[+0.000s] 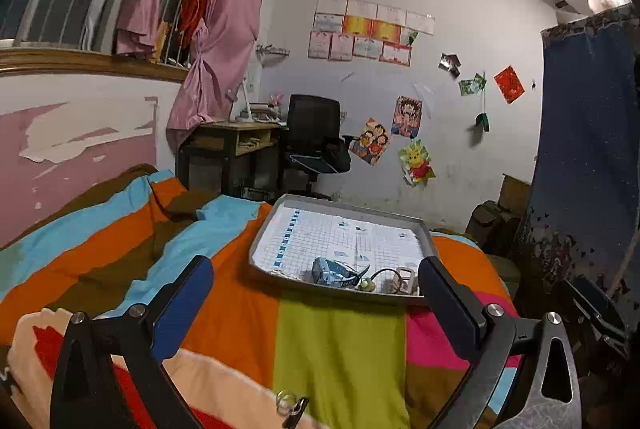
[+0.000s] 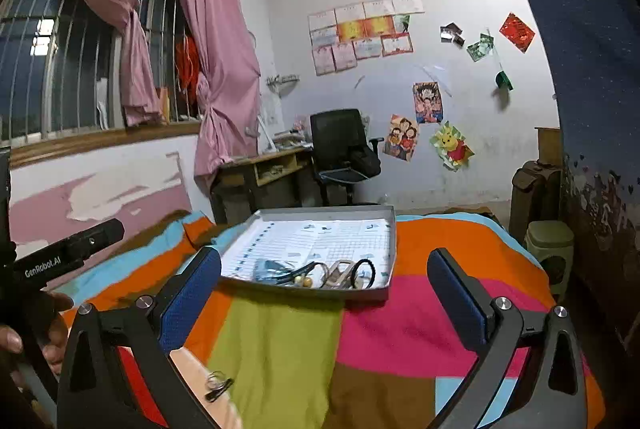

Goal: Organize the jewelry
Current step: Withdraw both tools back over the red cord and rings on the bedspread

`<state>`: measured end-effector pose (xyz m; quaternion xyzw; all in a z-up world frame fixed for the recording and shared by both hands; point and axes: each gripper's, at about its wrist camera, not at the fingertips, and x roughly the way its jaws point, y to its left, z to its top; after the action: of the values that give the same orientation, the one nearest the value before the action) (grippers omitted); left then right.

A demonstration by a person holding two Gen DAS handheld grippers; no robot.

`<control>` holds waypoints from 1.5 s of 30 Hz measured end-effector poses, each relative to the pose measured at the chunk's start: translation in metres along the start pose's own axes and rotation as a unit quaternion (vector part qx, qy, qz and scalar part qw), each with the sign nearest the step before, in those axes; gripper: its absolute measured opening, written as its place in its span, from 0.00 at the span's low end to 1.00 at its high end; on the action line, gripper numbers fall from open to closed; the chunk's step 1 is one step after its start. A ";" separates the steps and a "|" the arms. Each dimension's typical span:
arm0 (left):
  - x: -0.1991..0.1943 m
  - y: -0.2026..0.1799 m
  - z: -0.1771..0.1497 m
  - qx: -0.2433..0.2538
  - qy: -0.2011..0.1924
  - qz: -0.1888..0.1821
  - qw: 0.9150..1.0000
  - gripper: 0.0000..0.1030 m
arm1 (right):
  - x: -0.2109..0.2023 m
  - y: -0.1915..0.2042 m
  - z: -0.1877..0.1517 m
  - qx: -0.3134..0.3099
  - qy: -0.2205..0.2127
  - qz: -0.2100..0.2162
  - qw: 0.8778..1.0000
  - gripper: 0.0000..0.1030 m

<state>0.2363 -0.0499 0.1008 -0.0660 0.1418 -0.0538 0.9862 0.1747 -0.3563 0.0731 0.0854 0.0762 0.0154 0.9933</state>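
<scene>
A grey tray (image 1: pixel 262 229) (image 2: pixel 394 241) lined with gridded paper lies on the striped bedspread. At its near edge sit a blue hair clip (image 1: pixel 330 271) (image 2: pixel 268 269), a black hair tie (image 1: pixel 386 273) (image 2: pixel 362 273), small pearl beads (image 1: pixel 366 285) (image 2: pixel 303 282) and a beige clip (image 1: pixel 404 279) (image 2: pixel 340 271). On the blanket close to the cameras lie a clear ring (image 1: pixel 286 400) (image 2: pixel 215 379) and a black hairpin (image 1: pixel 296 411) (image 2: pixel 219 390). My left gripper (image 1: pixel 316 289) and my right gripper (image 2: pixel 324 283) are both open and empty, short of the tray.
The bedspread (image 1: pixel 340 349) (image 2: pixel 400 329) covers the whole foreground. A hand (image 2: pixel 24 333) holds the other gripper at the left edge. Behind stand a wooden desk (image 1: pixel 236 141), a black office chair (image 2: pixel 344 149), pink curtains (image 2: pixel 216 41) and a green stool (image 2: pixel 550 249).
</scene>
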 end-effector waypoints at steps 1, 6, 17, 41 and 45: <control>-0.008 0.001 -0.001 0.001 -0.004 0.001 1.000 1.00 | -0.009 0.000 -0.002 0.003 -0.005 0.001 1.000 0.99; -0.051 0.006 -0.012 0.010 -0.018 0.003 1.000 1.00 | -0.051 0.002 -0.016 0.008 -0.018 0.000 1.000 0.99; -0.124 0.025 -0.062 0.015 -0.010 0.010 1.000 1.00 | -0.122 0.009 -0.055 -0.007 0.005 -0.001 1.000 0.99; -0.164 0.049 -0.119 0.006 0.034 0.037 0.999 1.00 | -0.147 0.049 -0.096 -0.039 0.069 -0.008 0.997 0.99; -0.153 0.051 -0.108 0.004 0.026 0.043 0.999 1.00 | -0.137 0.053 -0.085 -0.051 0.058 -0.012 0.997 0.99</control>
<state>0.0641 0.0075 0.0327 -0.0540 0.1698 -0.0133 0.9839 0.0256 -0.2961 0.0196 0.0331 0.1341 0.0125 0.9903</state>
